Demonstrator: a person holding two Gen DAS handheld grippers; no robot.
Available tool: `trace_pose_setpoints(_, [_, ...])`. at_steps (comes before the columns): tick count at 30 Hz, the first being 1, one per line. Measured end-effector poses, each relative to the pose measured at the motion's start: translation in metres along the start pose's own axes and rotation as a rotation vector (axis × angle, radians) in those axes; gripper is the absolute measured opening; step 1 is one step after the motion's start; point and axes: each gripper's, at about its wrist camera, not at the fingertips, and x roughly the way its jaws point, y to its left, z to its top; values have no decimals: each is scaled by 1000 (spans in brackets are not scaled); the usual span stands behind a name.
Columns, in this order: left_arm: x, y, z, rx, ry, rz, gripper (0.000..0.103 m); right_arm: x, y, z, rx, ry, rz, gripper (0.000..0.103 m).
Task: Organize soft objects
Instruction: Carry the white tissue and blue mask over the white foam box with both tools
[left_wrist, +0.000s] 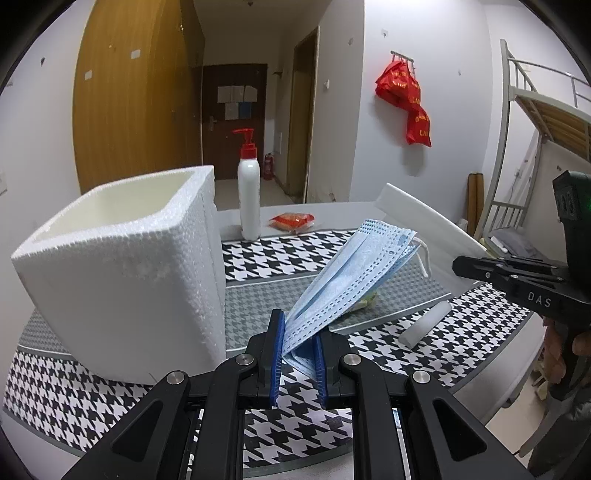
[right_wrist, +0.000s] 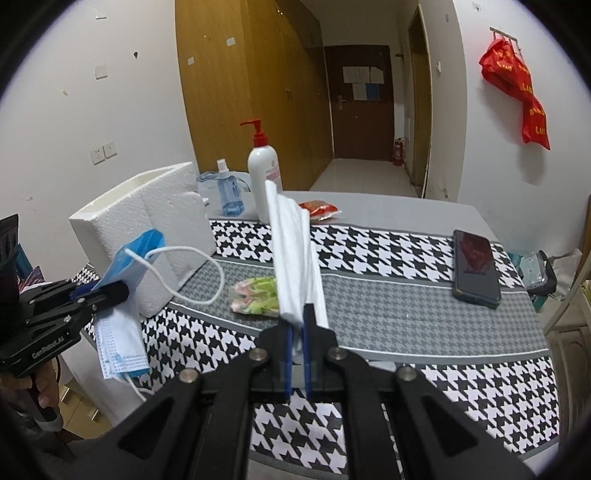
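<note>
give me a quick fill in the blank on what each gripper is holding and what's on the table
1. The left gripper is shut on a stack of blue ____.
2. The right gripper is shut on a folded ____ cloth.
3. The white pump bottle has a ____ pump.
4. The phone lies ____ on the table.

Missing words: face masks; white; red; flat

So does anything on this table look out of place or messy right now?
Nothing is spilled or broken. The one oddity: a white ear loop trails loose from the stack of blue face masks in the left claw, draping toward the foam box, where it might snag.
</note>
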Motion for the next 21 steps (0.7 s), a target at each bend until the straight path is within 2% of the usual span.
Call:
trace_pose_setpoints(3, [-7, -1, 2, 18, -27, 2, 16, -5, 4, 1, -2, -10, 2, 7])
trace_pose_setpoints(21, [-26, 12, 10, 8, -74, 17, 16, -16, 30, 9, -31, -57, 29, 7])
